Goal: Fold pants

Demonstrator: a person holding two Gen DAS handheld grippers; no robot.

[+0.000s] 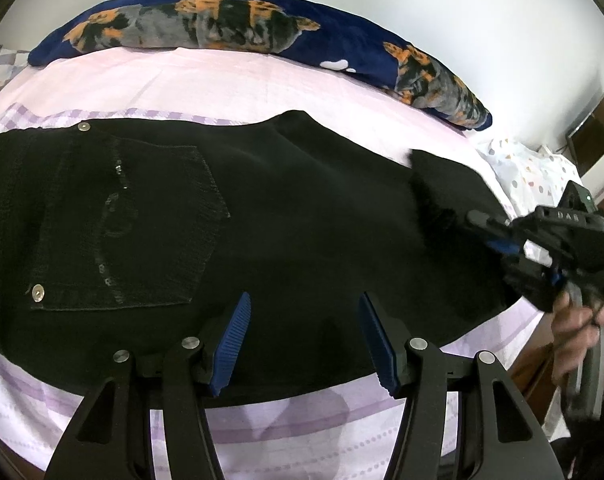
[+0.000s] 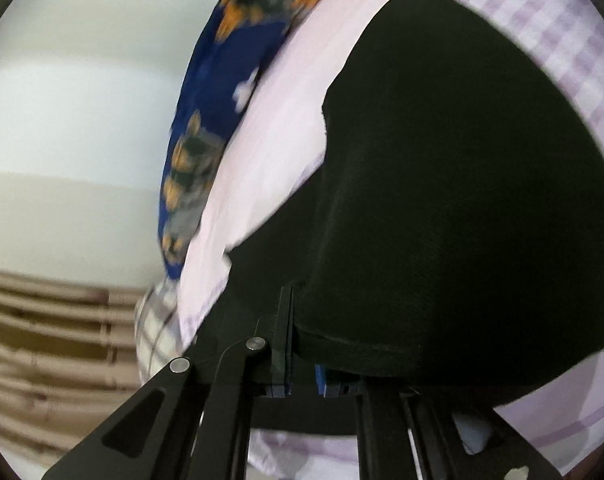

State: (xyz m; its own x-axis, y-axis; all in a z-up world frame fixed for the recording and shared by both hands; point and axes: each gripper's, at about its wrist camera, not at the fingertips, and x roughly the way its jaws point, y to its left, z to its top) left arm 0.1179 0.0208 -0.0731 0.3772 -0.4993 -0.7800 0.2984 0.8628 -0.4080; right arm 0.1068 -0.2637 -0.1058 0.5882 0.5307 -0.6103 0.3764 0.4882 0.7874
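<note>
Black pants (image 1: 262,216) lie flat on a pink bed sheet (image 1: 206,84), waistband and back pocket (image 1: 130,224) to the left. My left gripper (image 1: 304,332) is open, its blue pads just above the pants' near edge, holding nothing. My right gripper (image 1: 490,228) is at the right end of the pants, shut on the leg end. In the right wrist view the right gripper (image 2: 302,344) pinches the black fabric (image 2: 462,200), which lifts and drapes over the fingers.
A blue blanket with orange and grey print (image 1: 230,24) lies along the far side of the bed. A dotted white cloth (image 1: 534,168) sits at the right. The bed's near edge is just below my left gripper. Wooden slats (image 2: 42,360) show beside the bed.
</note>
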